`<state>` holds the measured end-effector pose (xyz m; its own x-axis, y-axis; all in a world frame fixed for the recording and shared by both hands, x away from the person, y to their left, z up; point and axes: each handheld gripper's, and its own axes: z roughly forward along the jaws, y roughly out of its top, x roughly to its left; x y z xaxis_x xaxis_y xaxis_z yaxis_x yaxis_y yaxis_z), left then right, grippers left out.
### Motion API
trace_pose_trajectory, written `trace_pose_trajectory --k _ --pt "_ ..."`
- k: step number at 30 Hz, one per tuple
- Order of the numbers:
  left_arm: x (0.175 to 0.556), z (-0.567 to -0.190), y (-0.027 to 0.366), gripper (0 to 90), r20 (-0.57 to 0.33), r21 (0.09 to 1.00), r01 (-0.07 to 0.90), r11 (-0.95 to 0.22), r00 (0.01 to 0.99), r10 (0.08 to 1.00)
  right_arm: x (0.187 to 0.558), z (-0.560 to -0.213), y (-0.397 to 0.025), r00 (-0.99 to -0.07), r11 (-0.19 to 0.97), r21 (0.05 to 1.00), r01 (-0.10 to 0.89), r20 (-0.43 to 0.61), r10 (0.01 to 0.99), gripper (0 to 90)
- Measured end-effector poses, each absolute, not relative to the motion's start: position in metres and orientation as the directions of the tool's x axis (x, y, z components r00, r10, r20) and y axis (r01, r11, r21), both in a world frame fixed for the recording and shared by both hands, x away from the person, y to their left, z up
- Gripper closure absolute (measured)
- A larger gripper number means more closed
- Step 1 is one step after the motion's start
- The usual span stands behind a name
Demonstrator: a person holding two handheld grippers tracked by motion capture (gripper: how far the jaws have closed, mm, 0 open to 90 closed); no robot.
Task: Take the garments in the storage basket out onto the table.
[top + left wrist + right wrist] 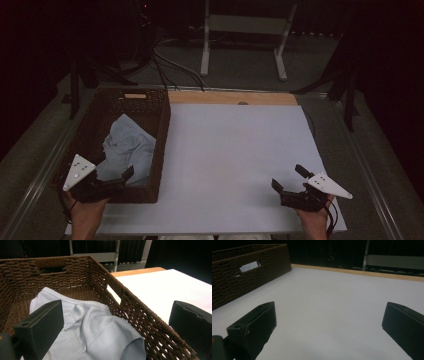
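One pale blue garment lies crumpled inside the wicker basket at the tabletop's left. With jaws apart, the left gripper straddles the near wall — closing could snag wicker. Well apart, the right gripper hovers, jaws spread.

White tabletop w/ wood strip at far edge; metal frame behind

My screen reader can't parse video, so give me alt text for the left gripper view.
A crumpled pale blue garment lies in a brown wicker basket. The left gripper is open, its black jaws wide apart above it. A white tabletop lies beside the basket.
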<state>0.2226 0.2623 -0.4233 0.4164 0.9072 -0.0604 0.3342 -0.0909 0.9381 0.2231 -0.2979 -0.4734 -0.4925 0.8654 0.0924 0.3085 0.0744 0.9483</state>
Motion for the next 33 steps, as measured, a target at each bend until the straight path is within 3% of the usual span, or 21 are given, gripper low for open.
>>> trace_pose_trajectory --k 33 --pt "0.241 -0.402 0.278 1.3 -0.047 0.934 0.339 -0.111 0.425 0.904 0.222 -0.473 -0.299 -0.489 0.064 0.949 0.307 0.1 0.867 0.0"
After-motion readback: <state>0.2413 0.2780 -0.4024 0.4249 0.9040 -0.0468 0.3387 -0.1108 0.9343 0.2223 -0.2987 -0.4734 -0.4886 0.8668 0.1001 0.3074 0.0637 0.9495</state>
